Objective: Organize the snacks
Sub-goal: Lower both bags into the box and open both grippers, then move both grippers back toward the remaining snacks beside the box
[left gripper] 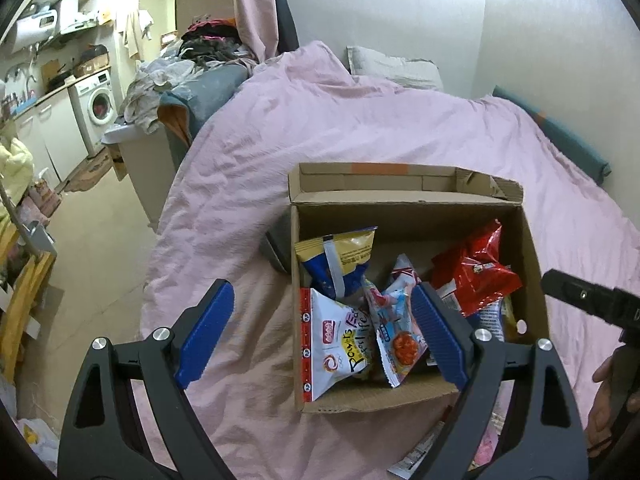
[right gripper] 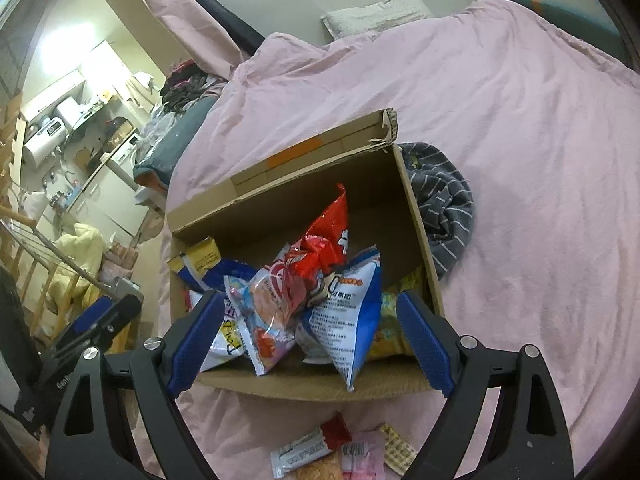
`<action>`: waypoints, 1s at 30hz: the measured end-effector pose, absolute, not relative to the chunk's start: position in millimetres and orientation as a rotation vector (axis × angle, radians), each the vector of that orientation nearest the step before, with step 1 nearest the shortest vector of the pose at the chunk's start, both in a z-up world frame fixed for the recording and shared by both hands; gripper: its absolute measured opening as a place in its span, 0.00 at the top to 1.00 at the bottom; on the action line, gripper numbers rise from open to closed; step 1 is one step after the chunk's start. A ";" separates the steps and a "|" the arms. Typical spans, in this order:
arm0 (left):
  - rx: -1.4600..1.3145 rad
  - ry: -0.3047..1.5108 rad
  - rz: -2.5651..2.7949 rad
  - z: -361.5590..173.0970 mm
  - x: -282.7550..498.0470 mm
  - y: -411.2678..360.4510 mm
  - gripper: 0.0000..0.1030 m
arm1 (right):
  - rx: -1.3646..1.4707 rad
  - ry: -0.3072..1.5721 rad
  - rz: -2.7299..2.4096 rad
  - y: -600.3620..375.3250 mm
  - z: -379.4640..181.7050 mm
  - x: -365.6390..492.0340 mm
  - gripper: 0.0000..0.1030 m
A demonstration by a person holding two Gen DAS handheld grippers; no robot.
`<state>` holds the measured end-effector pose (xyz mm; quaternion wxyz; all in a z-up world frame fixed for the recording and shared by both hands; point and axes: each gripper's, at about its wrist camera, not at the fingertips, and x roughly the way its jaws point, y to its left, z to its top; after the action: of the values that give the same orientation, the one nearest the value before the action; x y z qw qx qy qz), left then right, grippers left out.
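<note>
An open cardboard box (left gripper: 416,210) (right gripper: 288,216) sits on a pink bed cover and holds several snack bags: a red bag (left gripper: 476,276) (right gripper: 326,240), a white bag (left gripper: 340,340), a yellow-blue bag (left gripper: 340,260) and a blue-white bag (right gripper: 348,312). My left gripper (left gripper: 320,324) is open and empty above the box's near left side. My right gripper (right gripper: 312,336) is open and empty above the box's near edge. Loose small snack packets (right gripper: 320,452) lie on the cover in front of the box.
A grey striped cloth (right gripper: 444,204) lies against the box's right side. A pillow (left gripper: 392,66) lies at the bed's head by the wall. Left of the bed are a clothes pile (left gripper: 180,76), a washing machine (left gripper: 98,104) and bare floor (left gripper: 92,232).
</note>
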<state>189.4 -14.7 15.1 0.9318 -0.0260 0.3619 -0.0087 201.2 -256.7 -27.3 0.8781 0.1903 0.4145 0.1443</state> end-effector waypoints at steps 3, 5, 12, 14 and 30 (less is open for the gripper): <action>-0.075 0.728 -0.023 17.5 184.9 -8.9 0.14 | 0.391 0.869 0.297 -255.5 -27.3 193.6 0.12; -0.085 0.732 -0.023 17.5 183.2 -5.9 0.14 | 0.386 0.869 0.295 -255.1 -27.0 188.5 0.12; -0.103 0.756 -0.002 13.0 170.6 -3.2 0.11 | 0.381 0.866 0.294 -257.5 -24.1 170.4 0.11; -0.091 0.757 -0.004 12.7 165.4 -5.3 0.11 | 0.379 0.870 0.297 -258.2 -23.5 165.2 0.11; -0.131 0.799 0.001 -0.5 129.1 -4.8 0.03 | 0.451 0.888 0.273 -272.7 -27.2 121.7 0.06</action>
<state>129.1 -4.8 -0.5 0.9191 -0.0637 0.3889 0.0002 121.7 -272.7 -27.2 0.8695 0.2158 0.4247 0.1307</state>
